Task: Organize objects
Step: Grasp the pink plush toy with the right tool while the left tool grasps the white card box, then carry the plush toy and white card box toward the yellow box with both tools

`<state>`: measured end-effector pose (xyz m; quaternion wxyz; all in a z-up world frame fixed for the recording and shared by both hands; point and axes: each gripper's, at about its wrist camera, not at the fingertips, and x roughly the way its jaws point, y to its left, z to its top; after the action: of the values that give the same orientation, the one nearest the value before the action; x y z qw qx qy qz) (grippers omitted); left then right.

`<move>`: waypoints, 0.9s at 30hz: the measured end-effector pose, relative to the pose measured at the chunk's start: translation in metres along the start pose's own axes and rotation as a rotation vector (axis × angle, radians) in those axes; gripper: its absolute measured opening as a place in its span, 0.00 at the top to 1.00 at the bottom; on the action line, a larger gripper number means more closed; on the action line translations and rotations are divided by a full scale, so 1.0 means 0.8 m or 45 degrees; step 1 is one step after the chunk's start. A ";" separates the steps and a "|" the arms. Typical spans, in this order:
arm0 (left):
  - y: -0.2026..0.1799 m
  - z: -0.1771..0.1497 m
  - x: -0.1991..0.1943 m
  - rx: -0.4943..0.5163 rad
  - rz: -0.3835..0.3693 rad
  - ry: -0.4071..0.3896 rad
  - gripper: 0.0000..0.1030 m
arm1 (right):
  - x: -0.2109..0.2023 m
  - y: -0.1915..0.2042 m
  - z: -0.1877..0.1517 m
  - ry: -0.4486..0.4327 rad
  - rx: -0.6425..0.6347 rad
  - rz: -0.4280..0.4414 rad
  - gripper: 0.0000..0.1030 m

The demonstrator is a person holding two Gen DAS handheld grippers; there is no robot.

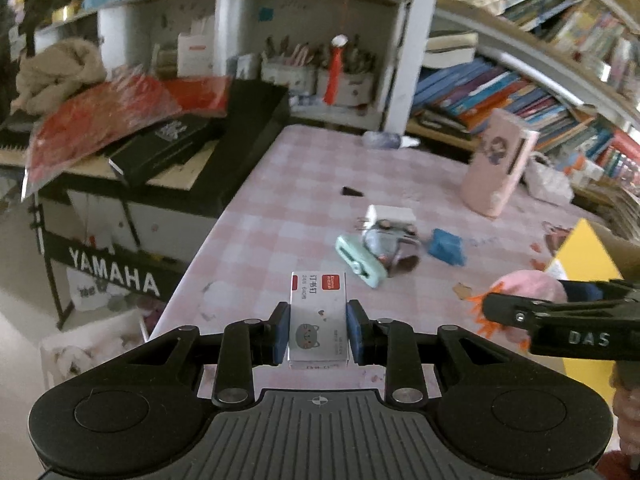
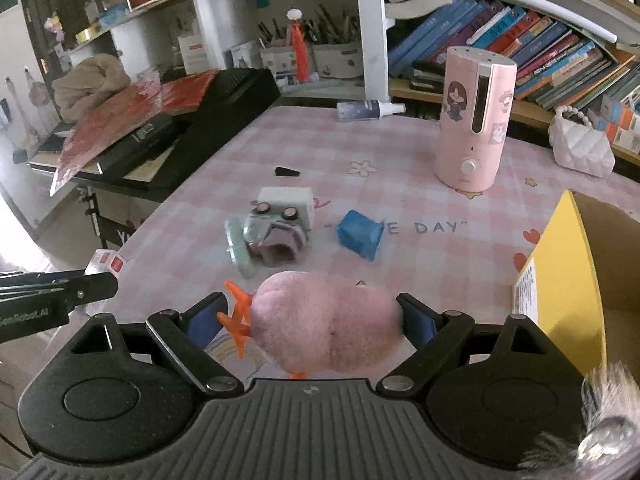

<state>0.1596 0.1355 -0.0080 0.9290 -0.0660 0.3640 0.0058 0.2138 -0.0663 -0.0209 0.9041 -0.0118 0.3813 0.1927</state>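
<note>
Over pink checked table [image 1: 280,184], left gripper [image 1: 319,332] clamps staple box [image 1: 319,316] lengthwise forward; right gripper [image 2: 316,320] squeezes pink plush [image 2: 324,328].

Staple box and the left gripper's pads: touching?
Touching. Left wrist view shows both blue pads pressed flat against the staple box's sides, left gripper clamping it, no gap.

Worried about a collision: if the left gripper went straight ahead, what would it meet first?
Probably the mint green case, slightly right of the line, in the small clutter. The left gripper holds a staples box. Depth is unclear.
</note>
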 end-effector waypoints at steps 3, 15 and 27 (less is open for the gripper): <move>-0.003 -0.006 -0.023 0.023 -0.019 -0.037 0.73 | -0.020 0.006 -0.008 -0.032 -0.011 -0.010 0.13; -0.015 -0.065 -0.078 0.105 -0.103 -0.032 0.73 | -0.079 0.038 -0.065 -0.062 -0.005 -0.055 0.13; -0.035 -0.125 -0.126 0.223 -0.217 0.019 0.73 | -0.140 0.052 -0.143 -0.036 0.104 -0.127 0.13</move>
<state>0.0196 0.0985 -0.0092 0.9255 -0.0153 0.3633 -0.1058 0.0494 -0.0855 -0.0189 0.9176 0.0088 0.3749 0.1321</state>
